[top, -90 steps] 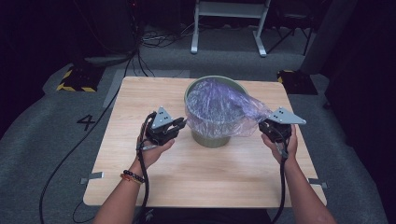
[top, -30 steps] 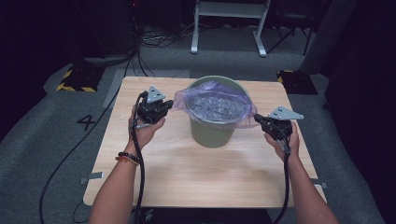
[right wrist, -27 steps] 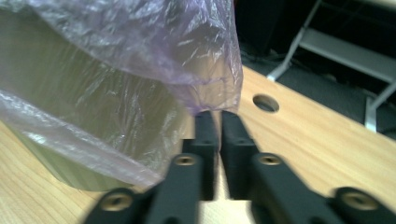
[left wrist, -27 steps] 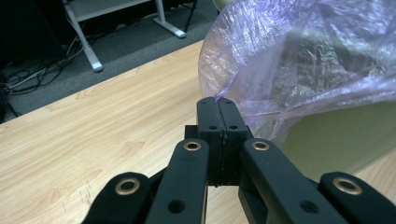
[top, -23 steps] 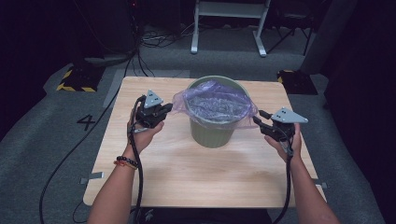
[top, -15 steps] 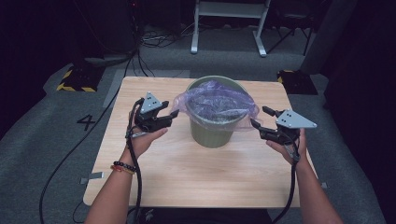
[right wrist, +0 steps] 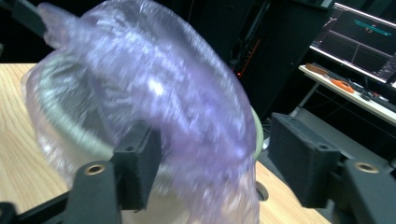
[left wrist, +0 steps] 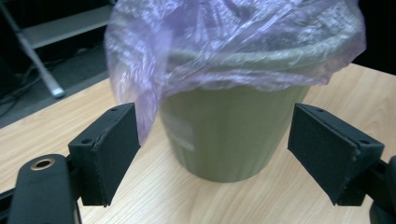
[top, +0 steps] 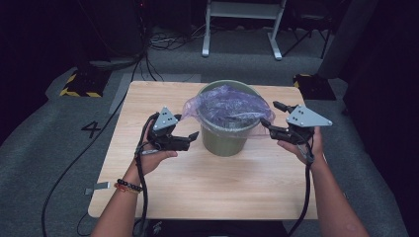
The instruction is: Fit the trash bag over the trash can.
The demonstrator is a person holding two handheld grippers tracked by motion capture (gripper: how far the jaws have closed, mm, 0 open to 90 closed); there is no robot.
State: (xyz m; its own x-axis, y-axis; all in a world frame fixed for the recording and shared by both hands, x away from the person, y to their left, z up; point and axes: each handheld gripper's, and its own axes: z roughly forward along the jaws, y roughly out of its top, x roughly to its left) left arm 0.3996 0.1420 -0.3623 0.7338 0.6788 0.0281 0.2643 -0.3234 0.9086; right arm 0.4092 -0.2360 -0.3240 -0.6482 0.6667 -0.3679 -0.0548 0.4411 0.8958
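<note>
A green bin (top: 225, 140) stands mid-table, lined with a thin purple bag (top: 222, 103) whose edge drapes loosely over the rim. My left gripper (top: 190, 139) hovers left of the bin, pointing at it. Its jaws have just been opening and stand wide, with nothing pinched. In the left gripper view, the left gripper (left wrist: 212, 116) frames the bin (left wrist: 224, 135), and the bag (left wrist: 233, 42) hangs by one jaw. My right gripper (top: 270, 114) is raised at the bin's right rim. Its jaws came open, then eased in slightly. The right gripper (right wrist: 217, 126) has blurred bag film (right wrist: 177, 102) loose between its pads.
The wooden table (top: 212, 187) has bare room in front of the bin and on both sides. A white metal frame (top: 242, 24) and cables lie on the floor beyond. Yellow-black blocks (top: 81, 84) sit off the back corners. A lit monitor (right wrist: 364, 37) stands far right.
Both grippers were shut on the bag's edges, stretching it over the rim. Both have opened and drawn back from the bin, the right one rising, and the bag has slackened.
</note>
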